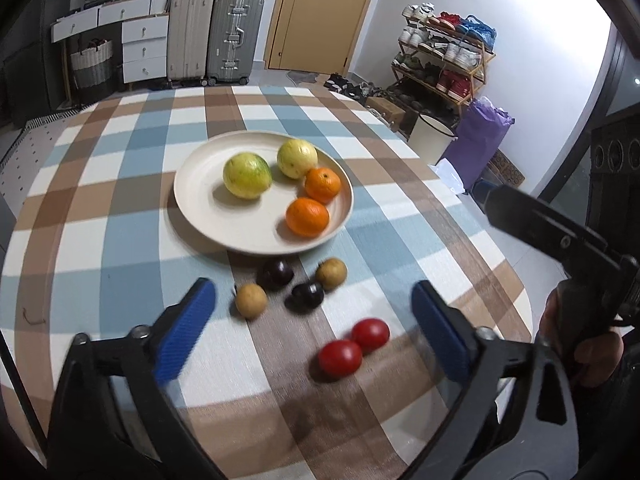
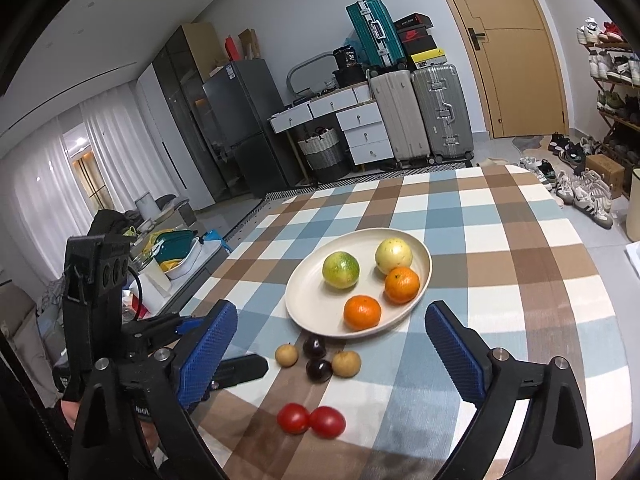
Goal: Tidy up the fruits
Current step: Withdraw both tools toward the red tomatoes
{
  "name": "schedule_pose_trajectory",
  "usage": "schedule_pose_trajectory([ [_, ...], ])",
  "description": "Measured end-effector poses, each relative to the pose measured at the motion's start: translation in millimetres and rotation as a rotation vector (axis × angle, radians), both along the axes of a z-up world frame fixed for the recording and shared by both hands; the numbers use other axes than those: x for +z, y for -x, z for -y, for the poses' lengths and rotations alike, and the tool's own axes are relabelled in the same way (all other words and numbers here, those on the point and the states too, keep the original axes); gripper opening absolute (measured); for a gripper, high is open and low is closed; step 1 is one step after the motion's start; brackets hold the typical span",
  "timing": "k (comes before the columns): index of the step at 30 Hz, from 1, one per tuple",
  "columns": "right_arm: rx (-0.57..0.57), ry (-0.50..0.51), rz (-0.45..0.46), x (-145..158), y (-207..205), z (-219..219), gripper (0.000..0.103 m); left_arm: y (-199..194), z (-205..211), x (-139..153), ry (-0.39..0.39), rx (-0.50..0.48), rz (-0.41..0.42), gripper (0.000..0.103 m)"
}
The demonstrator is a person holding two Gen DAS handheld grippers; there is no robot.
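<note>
A cream plate (image 1: 200, 208) (image 2: 312, 312) on the checked tablecloth holds two yellow-green fruits (image 1: 247, 175) (image 2: 341, 270) and two oranges (image 1: 307, 217) (image 2: 362, 312). In front of the plate lie two brown round fruits (image 1: 251, 300) (image 2: 286, 355), two dark plums (image 1: 275, 275) (image 2: 319, 370) and two red tomatoes (image 1: 340, 358) (image 2: 293, 419). My left gripper (image 1: 314, 320) is open and empty, above the small fruits. My right gripper (image 2: 330, 344) is open and empty, hovering above the small fruits just short of the plate; its body shows at right in the left wrist view (image 1: 560, 240).
The table (image 1: 100, 152) has a rounded edge with floor beyond. Suitcases (image 2: 420, 112), white drawers (image 2: 360, 128), a wooden door (image 2: 512, 48) and a shoe rack (image 1: 444, 56) stand across the room. The left gripper's body (image 2: 104, 320) is at the left in the right wrist view.
</note>
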State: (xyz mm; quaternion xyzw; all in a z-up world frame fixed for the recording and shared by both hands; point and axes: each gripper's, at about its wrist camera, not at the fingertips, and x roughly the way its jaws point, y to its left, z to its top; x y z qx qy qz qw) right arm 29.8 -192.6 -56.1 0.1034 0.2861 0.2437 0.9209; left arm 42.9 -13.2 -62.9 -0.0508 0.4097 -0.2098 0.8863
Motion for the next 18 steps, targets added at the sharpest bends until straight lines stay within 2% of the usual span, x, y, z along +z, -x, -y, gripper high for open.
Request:
schedule_pose_trajectory([
  [18, -0.024, -0.014, -0.015, -12, 22, 13, 0.099, 13, 17, -53, -0.069, -0.039, -0.108, 0.102],
])
